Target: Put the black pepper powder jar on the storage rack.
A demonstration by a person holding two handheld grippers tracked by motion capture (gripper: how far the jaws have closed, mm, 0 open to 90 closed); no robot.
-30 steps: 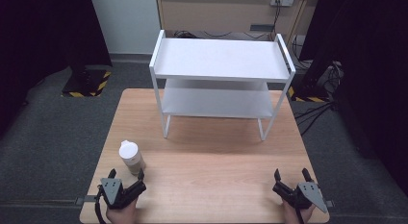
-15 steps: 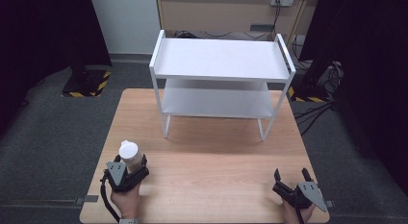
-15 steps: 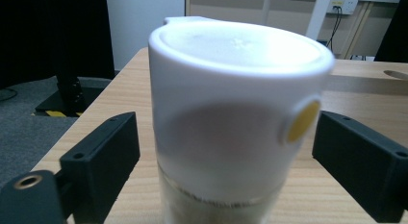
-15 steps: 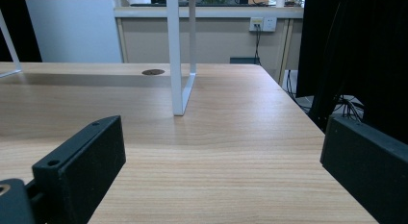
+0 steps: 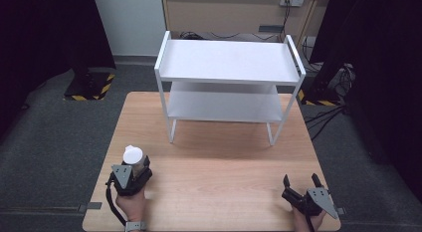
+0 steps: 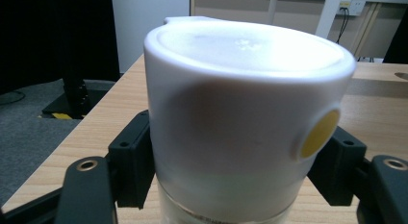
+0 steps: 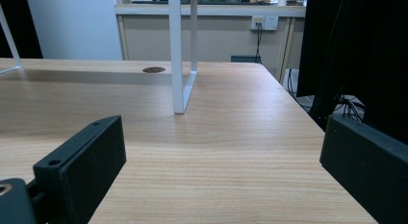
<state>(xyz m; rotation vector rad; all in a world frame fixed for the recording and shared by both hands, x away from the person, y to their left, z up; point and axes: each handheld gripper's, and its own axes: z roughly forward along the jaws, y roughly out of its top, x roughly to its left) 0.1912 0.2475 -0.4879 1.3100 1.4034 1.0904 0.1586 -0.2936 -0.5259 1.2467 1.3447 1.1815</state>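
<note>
A cup with a white lid (image 5: 133, 156) stands on the wooden table (image 5: 219, 167) near its front left corner. My left gripper (image 5: 135, 165) holds it from the near side, with a jaw pressed against each side of the cup. In the left gripper view the cup (image 6: 240, 113) is very close and shows a yellow dot on its lid rim, and the left gripper (image 6: 240, 176) has black pads (image 6: 132, 161) against it. My right gripper (image 5: 301, 180) rests at the front right of the table, open, and in its own view the right gripper (image 7: 221, 156) has nothing between its jaws.
A white two-level shelf rack (image 5: 229, 62) stands at the back middle of the table, both levels bare. One of its legs (image 7: 180, 65) rises ahead of the right gripper. Dark curtains, cables and grey floor surround the table.
My left gripper has moved forward to the cup and its jaws now flank and press on it. The right gripper has stayed still.
</note>
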